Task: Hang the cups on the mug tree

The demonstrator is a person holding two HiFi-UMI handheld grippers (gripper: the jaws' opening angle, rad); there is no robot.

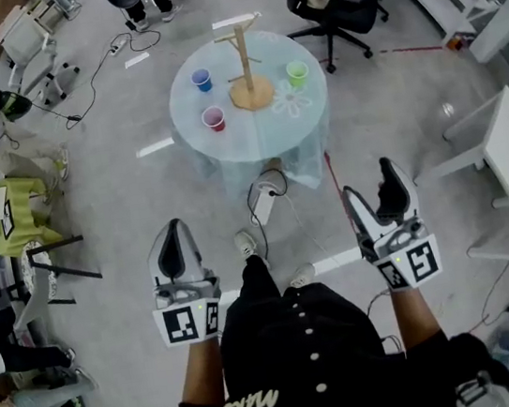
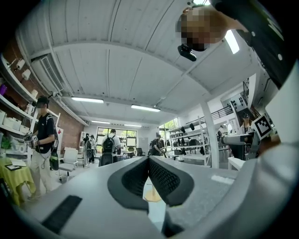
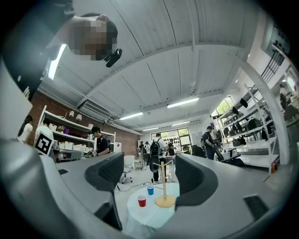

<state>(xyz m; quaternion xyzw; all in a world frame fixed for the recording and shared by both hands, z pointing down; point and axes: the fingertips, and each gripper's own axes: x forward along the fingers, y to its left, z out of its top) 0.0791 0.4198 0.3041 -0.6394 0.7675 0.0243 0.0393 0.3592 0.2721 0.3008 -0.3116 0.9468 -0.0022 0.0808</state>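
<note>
Nothing is held by the wide-open grey right claw [image 1: 373, 191] or the shut grey left claw [image 1: 175, 229], so the far red plastic cup [image 1: 213, 119], top middle, must be reached first.

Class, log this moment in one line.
left claw: shut; right claw: open; blue cup, red cup, green cup: on table; mug tree: bare

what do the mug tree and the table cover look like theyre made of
Mug tree: probably bare wood, pale tan and matte, with a round base. Table cover: thin light-blue cloth or plastic sheet, judging by the folds draping over the edge.
</note>
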